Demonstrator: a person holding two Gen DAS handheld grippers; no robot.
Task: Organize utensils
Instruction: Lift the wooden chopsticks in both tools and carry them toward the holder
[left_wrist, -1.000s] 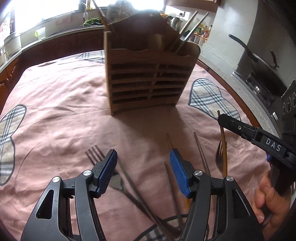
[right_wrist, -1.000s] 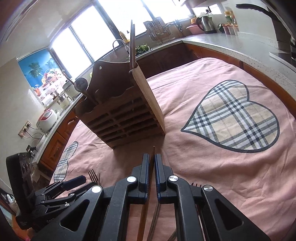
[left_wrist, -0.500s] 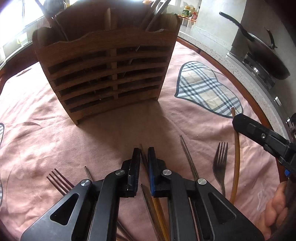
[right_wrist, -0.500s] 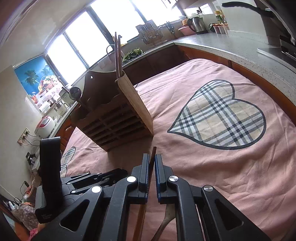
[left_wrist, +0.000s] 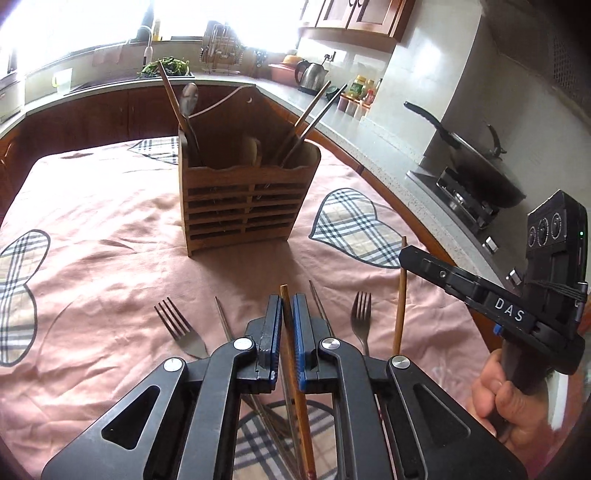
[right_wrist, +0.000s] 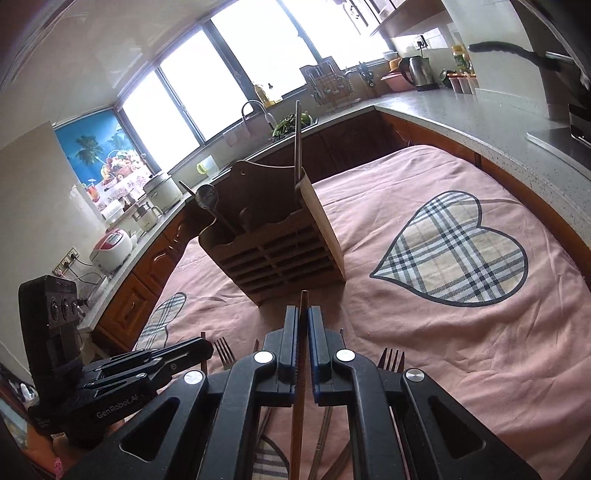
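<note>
Left wrist view is showing the left gripper (left_wrist: 284, 325) clenching a thin brown wooden chopstick (left_wrist: 295, 387) near its front end; its jaws have just been closing on it. The right gripper (right_wrist: 303, 339) is likewise pinching a second brown chopstick (right_wrist: 300, 391). Both sticks are probably light, stiff and smooth, so they may swivel in the pads. Steel forks (left_wrist: 183, 330) are lying on the pink cloth (left_wrist: 110, 229). Farther off, the slatted wooden utensil holder (left_wrist: 243, 206) is standing upright, awaiting them.
</note>
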